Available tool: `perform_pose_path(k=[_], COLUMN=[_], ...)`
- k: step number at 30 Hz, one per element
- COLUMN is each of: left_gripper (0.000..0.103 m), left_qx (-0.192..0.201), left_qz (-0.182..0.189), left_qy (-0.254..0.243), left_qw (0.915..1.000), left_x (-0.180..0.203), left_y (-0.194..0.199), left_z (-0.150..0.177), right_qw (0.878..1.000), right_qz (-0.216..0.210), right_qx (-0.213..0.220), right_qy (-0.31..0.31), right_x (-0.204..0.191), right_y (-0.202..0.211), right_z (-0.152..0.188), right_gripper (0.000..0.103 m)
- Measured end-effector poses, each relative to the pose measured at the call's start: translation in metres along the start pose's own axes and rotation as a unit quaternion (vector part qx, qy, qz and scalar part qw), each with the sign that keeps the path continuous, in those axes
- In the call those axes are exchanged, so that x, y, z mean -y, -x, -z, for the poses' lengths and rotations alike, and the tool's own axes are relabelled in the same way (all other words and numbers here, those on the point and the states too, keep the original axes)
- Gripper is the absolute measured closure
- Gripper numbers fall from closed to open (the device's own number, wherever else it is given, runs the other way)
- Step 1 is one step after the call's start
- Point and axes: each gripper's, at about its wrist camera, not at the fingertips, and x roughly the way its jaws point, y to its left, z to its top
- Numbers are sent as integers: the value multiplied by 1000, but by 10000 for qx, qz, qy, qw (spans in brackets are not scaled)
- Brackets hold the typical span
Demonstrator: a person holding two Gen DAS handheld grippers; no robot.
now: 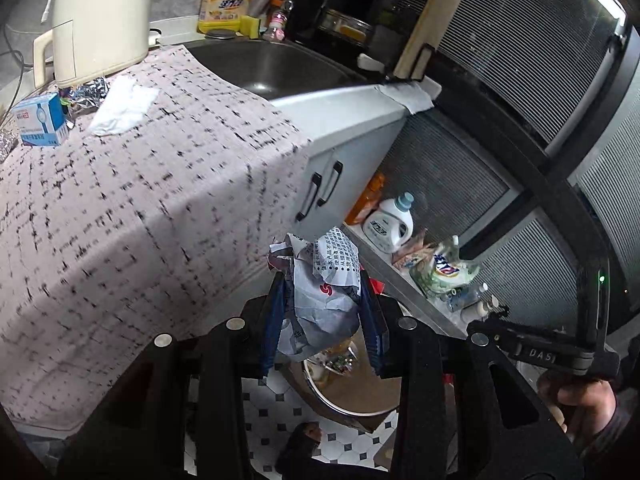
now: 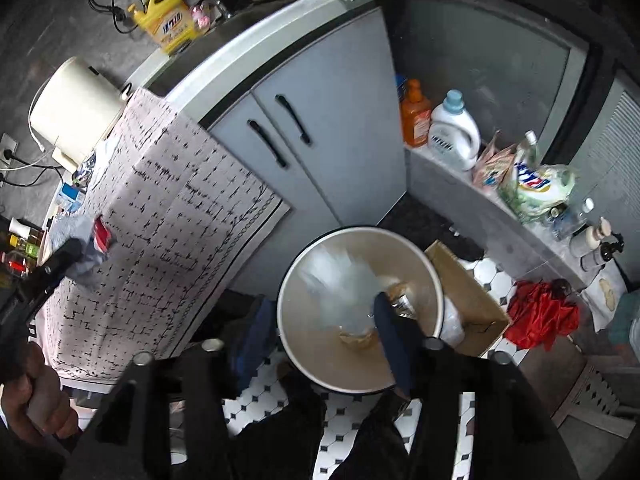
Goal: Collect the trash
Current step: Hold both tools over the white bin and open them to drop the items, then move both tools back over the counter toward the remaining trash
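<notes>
Above the round trash bin [image 2: 360, 312]: right gripper [image 2: 320, 332] angled steeply down, jaws released, blurred clear plastic [image 2: 340, 292] between them; left gripper [image 1: 324, 320] tilted down, clenched on crumpled printed paper [image 1: 324, 292]

Both grippers are black, angular frames studded with round silver screw heads, and their fingers [image 1: 276, 320] carry dark blue ribbed pads. The right gripper [image 1: 560, 356] bears white lettering on its black body and a small green light. The person wears dark trousers [image 2: 360, 440] and dark shoes.
</notes>
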Motion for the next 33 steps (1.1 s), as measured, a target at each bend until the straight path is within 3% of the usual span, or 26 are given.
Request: perform_pose_path(k=[8,17,22,25,29,33], left_gripper=[68,66,30,18,11,6], left_qx=[-195,-506,-422,-291,-136,20], left_qz=[115,649,921,901,722,468], left_qy=[-62,-349,-436,-427,-270,-105], left_qw=[9997,9960,9939,9946,9969,9988], left_x=[32,76,88,83,62,35], left_y=[-17,-44,-44,-37,-25,-9], left_z=[18,28,25,19,10,1], right_qw=[9999,9972,9957,9954,9948,9953], right_qz=[26,302,380,390,373,339], right_qx=[142,523,608,642,731,831], right_qy=[-71,-442,-594,-602,-597,-372], right_x=[35,77,90,89,76,47], right_y=[21,60,70,71,70,67], right_z=[7,17,23,24,19,8], right_gripper=[50,50,49,43,26,17])
